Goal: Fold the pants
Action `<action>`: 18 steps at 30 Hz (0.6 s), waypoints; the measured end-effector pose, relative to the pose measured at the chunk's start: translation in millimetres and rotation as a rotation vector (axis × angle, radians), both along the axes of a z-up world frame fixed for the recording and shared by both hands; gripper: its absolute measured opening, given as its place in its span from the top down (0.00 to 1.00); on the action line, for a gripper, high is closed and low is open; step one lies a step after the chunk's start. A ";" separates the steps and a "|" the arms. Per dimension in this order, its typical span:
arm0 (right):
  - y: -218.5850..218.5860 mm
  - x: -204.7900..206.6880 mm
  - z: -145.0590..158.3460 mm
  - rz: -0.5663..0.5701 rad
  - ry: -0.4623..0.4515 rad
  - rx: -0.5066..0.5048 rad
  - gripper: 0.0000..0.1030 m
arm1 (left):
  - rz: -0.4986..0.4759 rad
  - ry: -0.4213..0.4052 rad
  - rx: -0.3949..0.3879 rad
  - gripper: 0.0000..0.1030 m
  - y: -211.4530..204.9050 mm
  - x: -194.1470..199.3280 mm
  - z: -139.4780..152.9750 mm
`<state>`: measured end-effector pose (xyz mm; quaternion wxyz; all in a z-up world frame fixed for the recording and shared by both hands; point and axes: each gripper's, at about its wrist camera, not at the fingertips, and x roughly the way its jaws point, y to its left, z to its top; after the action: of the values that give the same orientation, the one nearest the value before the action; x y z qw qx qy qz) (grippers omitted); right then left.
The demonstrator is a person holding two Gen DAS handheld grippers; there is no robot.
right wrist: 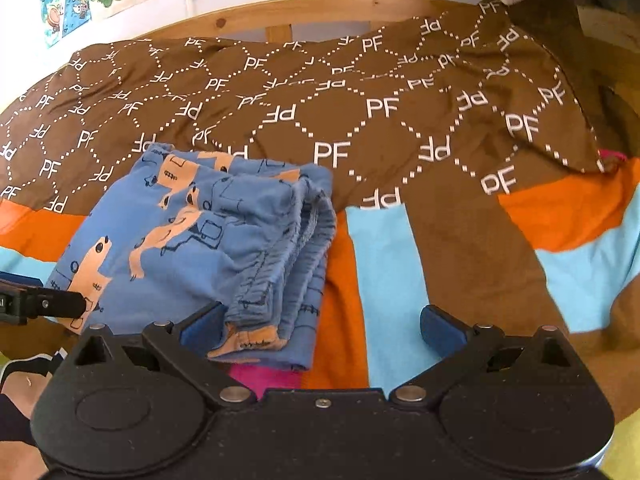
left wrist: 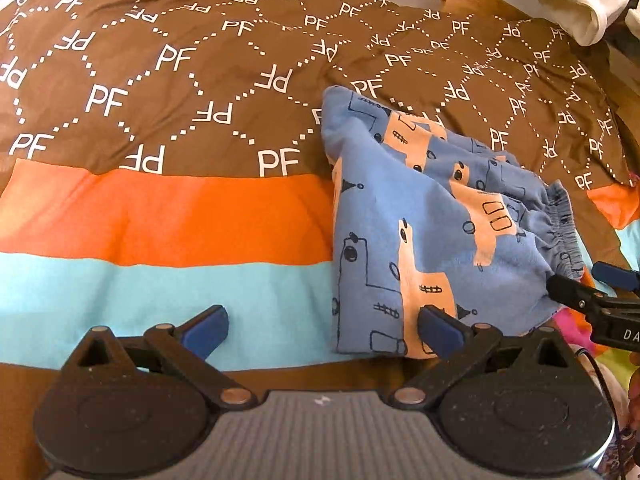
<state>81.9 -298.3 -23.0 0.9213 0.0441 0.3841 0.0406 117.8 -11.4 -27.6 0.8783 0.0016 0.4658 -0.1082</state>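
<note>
On the brown, orange and turquoise bedspread (left wrist: 168, 216) the blue animal-print pants (left wrist: 404, 232) lie folded into a compact stack. I have my left gripper (left wrist: 322, 330) and right gripper (right wrist: 322, 326) spread, gripping nothing; folding looks nearly finished.

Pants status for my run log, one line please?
pants: folded bundle on bedspread | left claw: open, empty | right claw: open, empty

A bed with a wooden frame (right wrist: 280, 12) carries a brown, orange and blue blanket (left wrist: 160, 120); folded blue pants (left wrist: 420, 220) lie on the blanket's stripes.
</note>
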 end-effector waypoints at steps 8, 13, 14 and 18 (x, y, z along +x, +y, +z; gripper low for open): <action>3.3 -3.1 0.8 0.008 -0.008 -0.018 0.01 | 0.002 0.047 0.032 0.00 -3.4 -1.1 4.4; 3.6 -2.3 1.8 0.026 -0.007 -0.027 0.01 | -0.026 0.060 0.033 0.00 -3.8 -2.2 9.5; 2.4 -1.7 3.0 0.035 -0.007 -0.026 0.01 | -0.031 0.050 0.027 0.00 -3.2 -2.7 11.7; -0.4 4.3 11.2 0.121 -0.023 -0.035 0.01 | -0.075 -0.041 -0.004 0.00 -1.3 -5.6 21.7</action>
<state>86.1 -298.7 -11.8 0.9222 0.0042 0.3760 0.0899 112.2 -12.7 -5.9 0.8830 0.0195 0.4471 -0.1418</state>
